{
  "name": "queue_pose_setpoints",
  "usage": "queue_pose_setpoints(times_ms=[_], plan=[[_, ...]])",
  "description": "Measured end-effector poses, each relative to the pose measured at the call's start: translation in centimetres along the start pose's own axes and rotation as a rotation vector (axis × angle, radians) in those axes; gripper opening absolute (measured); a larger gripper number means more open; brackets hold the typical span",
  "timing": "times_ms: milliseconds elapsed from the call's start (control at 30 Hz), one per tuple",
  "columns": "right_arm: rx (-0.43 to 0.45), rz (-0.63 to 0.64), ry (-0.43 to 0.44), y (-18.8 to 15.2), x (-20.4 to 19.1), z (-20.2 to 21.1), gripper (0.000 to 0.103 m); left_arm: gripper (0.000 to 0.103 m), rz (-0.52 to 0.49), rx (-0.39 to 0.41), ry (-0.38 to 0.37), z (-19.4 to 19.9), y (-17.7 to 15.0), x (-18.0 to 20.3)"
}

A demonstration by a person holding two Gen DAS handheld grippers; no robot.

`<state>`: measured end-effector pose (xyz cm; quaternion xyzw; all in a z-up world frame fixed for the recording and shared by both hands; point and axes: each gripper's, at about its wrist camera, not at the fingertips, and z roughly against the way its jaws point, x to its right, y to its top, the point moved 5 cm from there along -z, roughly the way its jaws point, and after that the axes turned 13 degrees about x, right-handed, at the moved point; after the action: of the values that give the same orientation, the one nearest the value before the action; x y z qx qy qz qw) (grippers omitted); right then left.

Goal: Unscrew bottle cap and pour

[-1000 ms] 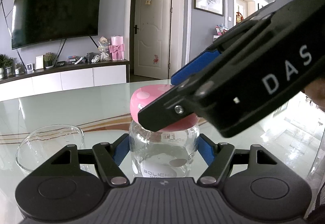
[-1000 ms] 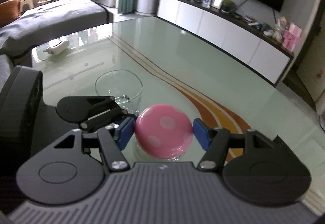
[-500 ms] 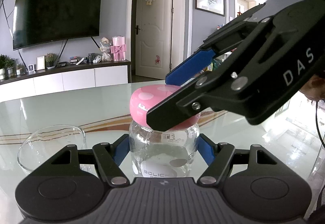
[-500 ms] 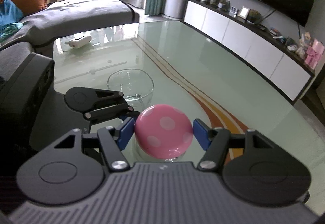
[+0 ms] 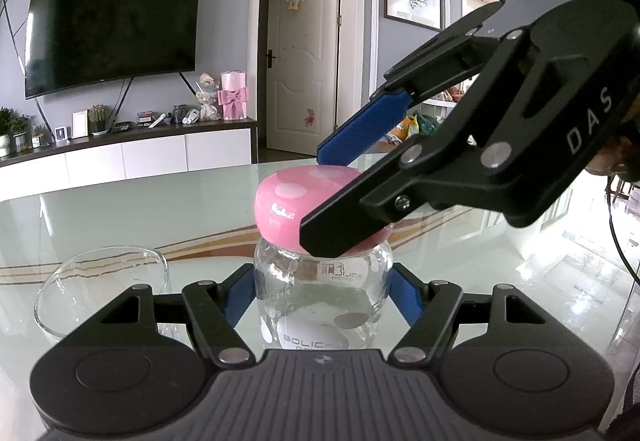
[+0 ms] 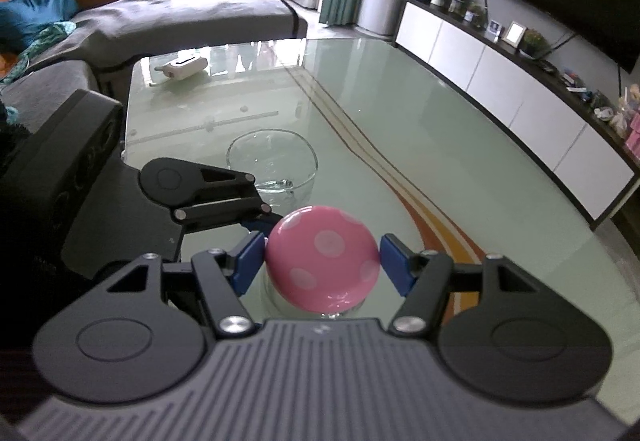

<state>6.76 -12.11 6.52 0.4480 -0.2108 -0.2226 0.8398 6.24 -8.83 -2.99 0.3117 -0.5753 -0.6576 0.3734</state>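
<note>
A clear glass bottle (image 5: 320, 305) stands upright on the glass table (image 5: 140, 217), and my left gripper (image 5: 323, 301) is shut on its body, blue pads against both sides. Its pink polka-dot cap (image 5: 288, 201) sits on the neck. From the upper right, my right gripper (image 5: 332, 197) comes down at a slant and is shut on that cap. In the right wrist view the cap (image 6: 322, 257) fills the gap between the blue pads of the right gripper (image 6: 322, 263) and hides most of the bottle. The left gripper (image 6: 264, 209) reaches in from the left.
A clear glass bowl (image 5: 100, 281) stands on the table just left of the bottle, also seen beyond the cap as the bowl (image 6: 272, 161). A white device (image 6: 182, 67) lies at the table's far end. A covered sofa (image 6: 200, 9) stands behind it.
My right gripper has rolled around the cap while staying shut on it, and the room has swung in its view. The left gripper and bottle have kept still.
</note>
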Motion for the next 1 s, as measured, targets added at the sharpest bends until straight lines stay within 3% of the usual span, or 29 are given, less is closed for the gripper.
queue_pose_setpoints(times_ms=[567,700,900,1000], plan=[[-0.004,0.038,0.006,0.1,-0.3,-0.2,0.065,0.074,0.003,-0.001,-0.003,-0.8,0.1,-0.5],[0.031,0.024,-0.015,0.7,-0.6,0.1,0.081,0.074,0.004,-0.001,-0.004,-1.0,0.0,-0.6],[0.030,-0.051,-0.165,1.8,-0.8,0.0,0.084,0.074,0.004,-0.001,-0.003,-1.1,0.0,-0.7],[0.003,-0.204,-0.236,1.5,0.0,-0.4,0.082,0.074,0.004,-0.001,-0.004,-1.1,0.0,-0.7]])
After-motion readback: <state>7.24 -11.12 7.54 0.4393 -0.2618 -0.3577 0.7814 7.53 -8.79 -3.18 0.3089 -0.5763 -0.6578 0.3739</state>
